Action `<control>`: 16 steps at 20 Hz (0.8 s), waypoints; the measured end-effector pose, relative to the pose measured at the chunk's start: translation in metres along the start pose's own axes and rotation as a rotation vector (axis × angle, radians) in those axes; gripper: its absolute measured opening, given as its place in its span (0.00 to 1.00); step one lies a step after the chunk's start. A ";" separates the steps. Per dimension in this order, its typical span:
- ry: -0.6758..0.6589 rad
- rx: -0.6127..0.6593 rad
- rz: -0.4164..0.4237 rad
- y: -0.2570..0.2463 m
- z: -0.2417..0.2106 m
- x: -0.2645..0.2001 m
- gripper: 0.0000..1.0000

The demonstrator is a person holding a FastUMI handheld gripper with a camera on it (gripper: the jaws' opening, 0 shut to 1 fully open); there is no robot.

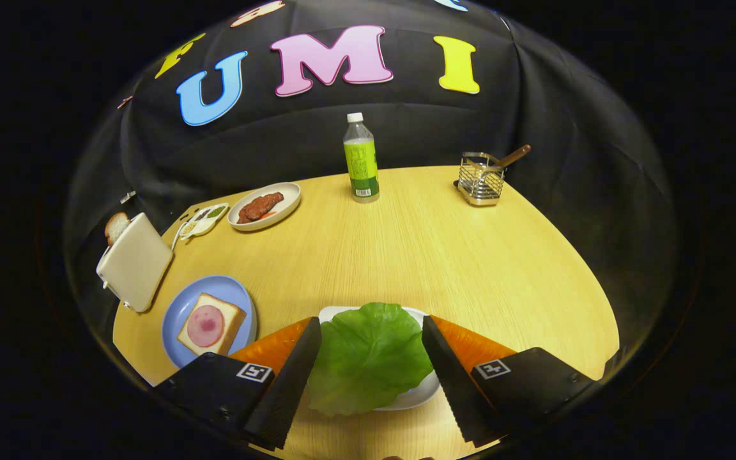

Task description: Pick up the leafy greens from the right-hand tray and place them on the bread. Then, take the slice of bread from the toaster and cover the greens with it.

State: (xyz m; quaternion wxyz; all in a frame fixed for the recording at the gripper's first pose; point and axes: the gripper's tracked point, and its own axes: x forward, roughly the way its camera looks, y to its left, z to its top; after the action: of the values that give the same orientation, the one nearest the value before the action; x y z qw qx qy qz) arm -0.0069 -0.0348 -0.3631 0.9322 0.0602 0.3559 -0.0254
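tongs (371,358) are spread wide with the leafy greens (368,354) sitting right between the fingers on their white tray (416,397), probably lined up for a pinch. bread (210,324) waits on the blue plate (179,313) off to the left, toaster (135,262) just beyond it

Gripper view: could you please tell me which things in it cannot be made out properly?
- White tray: mostly covered by the leafy greens, which lie between the open tool fingers.
- Toaster bread: just its top sticks out of the toaster.
- Small condiment dish: contents too small to identify.
- Utensil in the wire holder: its working end is hidden inside; a wooden handle shows.
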 end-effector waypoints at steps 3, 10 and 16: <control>0.054 -0.011 -0.020 -0.002 -0.020 0.014 0.99; 0.147 -0.078 -0.048 0.000 -0.048 0.030 0.98; 0.178 -0.107 -0.009 0.015 -0.050 0.033 0.65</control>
State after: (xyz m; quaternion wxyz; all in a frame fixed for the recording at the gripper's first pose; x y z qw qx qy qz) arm -0.0141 -0.0136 -0.4209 0.8987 0.0108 0.4384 -0.0050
